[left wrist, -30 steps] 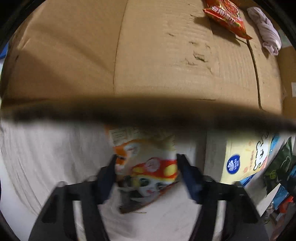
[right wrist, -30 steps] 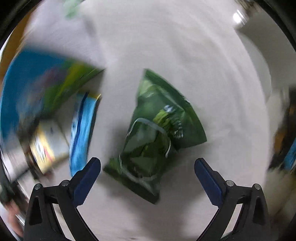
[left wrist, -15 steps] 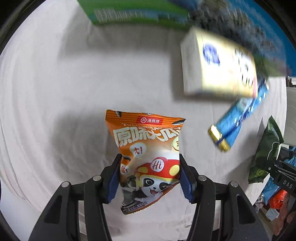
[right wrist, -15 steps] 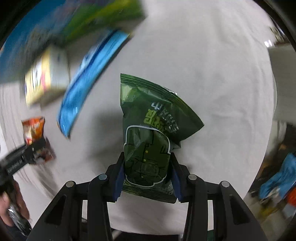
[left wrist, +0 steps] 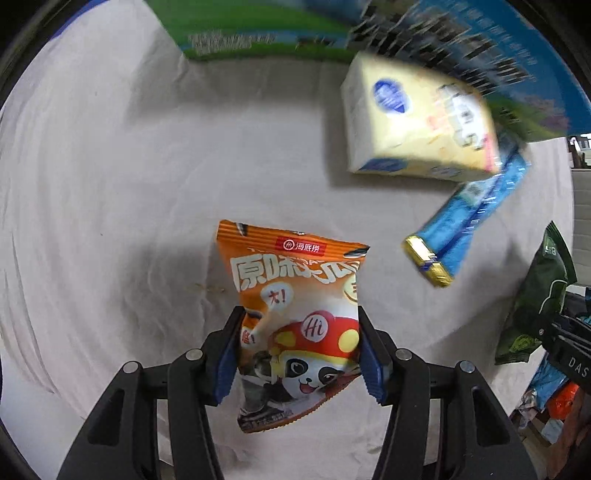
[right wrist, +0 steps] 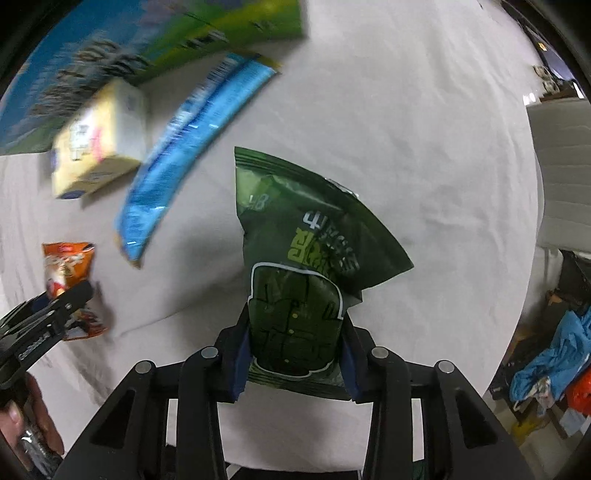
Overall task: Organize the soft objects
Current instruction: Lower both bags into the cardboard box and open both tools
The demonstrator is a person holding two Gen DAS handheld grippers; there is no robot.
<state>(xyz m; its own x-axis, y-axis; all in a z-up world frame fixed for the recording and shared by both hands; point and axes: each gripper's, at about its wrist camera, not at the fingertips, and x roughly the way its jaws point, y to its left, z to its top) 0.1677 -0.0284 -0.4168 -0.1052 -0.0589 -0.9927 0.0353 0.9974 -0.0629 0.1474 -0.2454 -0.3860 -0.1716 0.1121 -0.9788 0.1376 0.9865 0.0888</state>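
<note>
My left gripper (left wrist: 297, 350) is shut on an orange snack bag (left wrist: 295, 295) with a panda print and holds it above the white cloth (left wrist: 110, 221). My right gripper (right wrist: 295, 354) is shut on a dark green snack bag (right wrist: 306, 258) and holds it above the same cloth. The green bag also shows at the right edge of the left wrist view (left wrist: 535, 306). The orange bag shows at the left of the right wrist view (right wrist: 68, 269).
A yellow tissue pack (left wrist: 417, 122) and a long blue packet (left wrist: 469, 225) lie on the cloth. A large blue-green box (left wrist: 332, 29) stands behind them. Clutter lies past the cloth's right edge (right wrist: 554, 362).
The right gripper closed on the green bag and lifted it. The left gripper, holding the orange bag, swung away from the cardboard box down over the white cloth.
</note>
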